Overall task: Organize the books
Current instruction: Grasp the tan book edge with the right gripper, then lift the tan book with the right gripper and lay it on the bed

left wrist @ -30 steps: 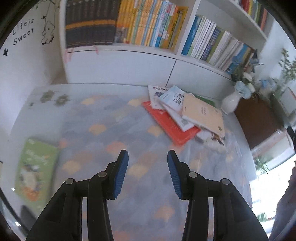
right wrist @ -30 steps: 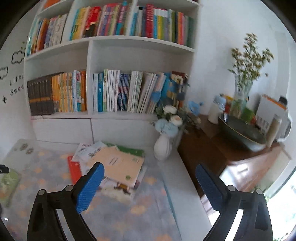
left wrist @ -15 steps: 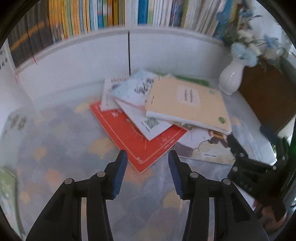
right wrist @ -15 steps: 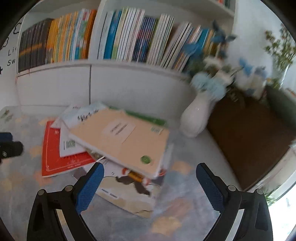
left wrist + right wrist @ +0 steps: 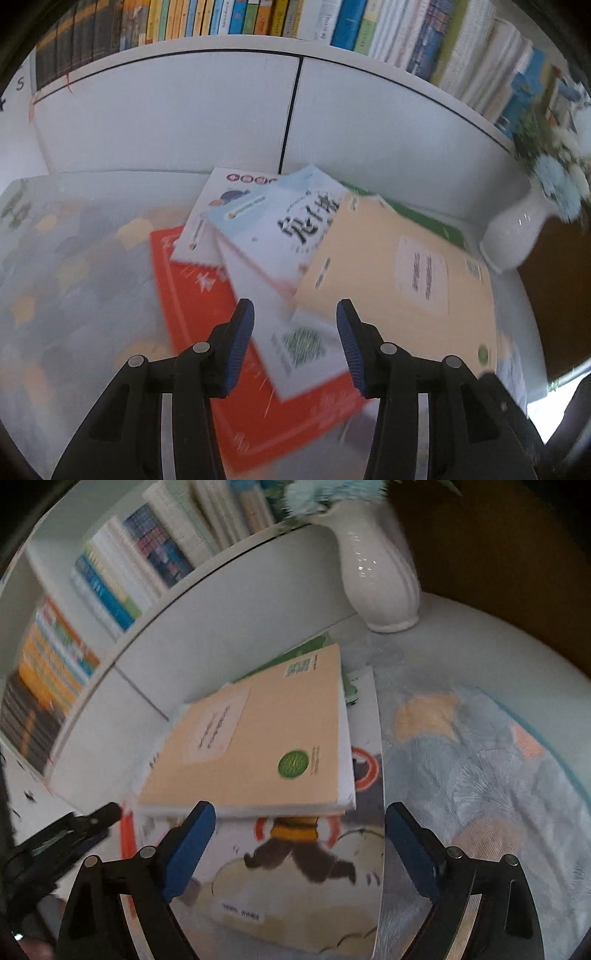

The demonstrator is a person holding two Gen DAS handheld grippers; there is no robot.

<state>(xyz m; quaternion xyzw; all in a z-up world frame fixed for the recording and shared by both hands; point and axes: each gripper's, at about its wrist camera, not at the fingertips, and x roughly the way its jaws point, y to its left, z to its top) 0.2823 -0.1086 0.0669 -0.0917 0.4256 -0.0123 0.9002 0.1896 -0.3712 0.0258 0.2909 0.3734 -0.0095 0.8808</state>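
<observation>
I am at the reaching step: both hands hang over the loose pile of books, nothing lifted yet. My right gripper [image 5: 297, 840] has its fingers spread wide and closing a little, framing the near edge of the tan book [image 5: 258, 746] that tops the pile, with nothing pressed between them. My left gripper [image 5: 294, 338] stands part open and empty above the white book [image 5: 280, 280] and the red book [image 5: 221, 350] under it.

Next, I judge, the right fingers must slide in at the tan book's edge and pinch it alone, without dragging the picture book [image 5: 295, 878] beneath.

The pile lies on a tabletop under a patterned blue cloth [image 5: 461, 775], against a white bookshelf [image 5: 184, 110] full of upright books. A white vase [image 5: 376, 576] stands just beyond the pile, close enough to knock.
</observation>
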